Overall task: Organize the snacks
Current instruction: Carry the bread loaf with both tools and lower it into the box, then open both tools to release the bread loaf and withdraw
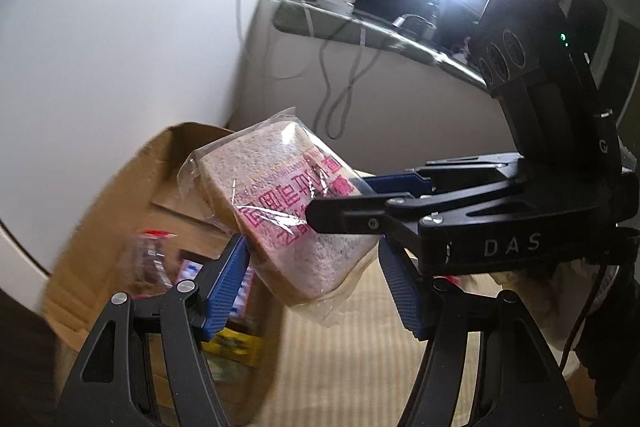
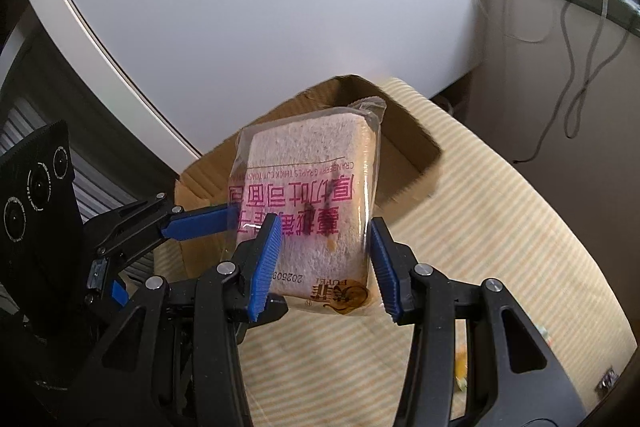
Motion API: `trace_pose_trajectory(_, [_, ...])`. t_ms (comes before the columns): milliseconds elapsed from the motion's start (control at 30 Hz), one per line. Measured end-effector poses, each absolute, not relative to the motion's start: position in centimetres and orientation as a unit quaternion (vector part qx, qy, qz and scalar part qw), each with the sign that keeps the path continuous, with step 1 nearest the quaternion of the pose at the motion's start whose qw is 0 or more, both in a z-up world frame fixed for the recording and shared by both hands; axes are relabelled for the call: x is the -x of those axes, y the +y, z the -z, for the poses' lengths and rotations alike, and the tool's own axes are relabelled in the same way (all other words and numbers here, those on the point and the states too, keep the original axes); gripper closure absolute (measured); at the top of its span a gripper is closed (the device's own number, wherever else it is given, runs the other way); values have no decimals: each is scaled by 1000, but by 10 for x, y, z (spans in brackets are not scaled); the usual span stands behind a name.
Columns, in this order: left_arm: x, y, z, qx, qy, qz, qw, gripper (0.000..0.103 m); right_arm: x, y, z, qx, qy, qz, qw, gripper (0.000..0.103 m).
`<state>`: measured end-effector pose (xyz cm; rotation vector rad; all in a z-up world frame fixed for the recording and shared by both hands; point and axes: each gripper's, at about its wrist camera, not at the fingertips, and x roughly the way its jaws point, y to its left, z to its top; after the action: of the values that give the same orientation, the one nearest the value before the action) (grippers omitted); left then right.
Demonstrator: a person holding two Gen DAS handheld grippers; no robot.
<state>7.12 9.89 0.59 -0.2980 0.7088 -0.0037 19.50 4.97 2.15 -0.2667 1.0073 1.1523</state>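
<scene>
**Bread pack in the air, box just behind it**

So we've got the wrapped bread slice [image 2: 308,211] held up off the striped surface [image 2: 500,227], and both claws are on it. Our right claw [image 2: 325,259] is clamped on the pack's near end, blue pads pressing either side, with the long axis running away from us toward the cardboard box [image 2: 404,143]. Our left claw [image 1: 312,279] comes in from the side; its pads sit at the pack's edges and look like they're squeezing the wrapper, though the far pad's contact is partly hidden.

The box sits just beyond the far end of the pack, open top, with a few other snacks [image 1: 240,291] already inside (blurry, can't read them). We'd guess the next move is forward and down into the box. The near flap and the white wall [image 2: 240,7] right behind the box are the edges to watch; the striped side stays open.
</scene>
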Motion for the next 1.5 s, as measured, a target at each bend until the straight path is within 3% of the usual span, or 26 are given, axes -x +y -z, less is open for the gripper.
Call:
trace_pose_trajectory(800, [-93, 163, 25, 162, 381, -45, 909, 38, -220, 125, 20, 118, 492, -534, 678, 56])
trace_pose_trajectory(1500, [-70, 146, 9, 129, 365, -46, 921, 38, -204, 105, -2, 136, 472, -506, 709, 53])
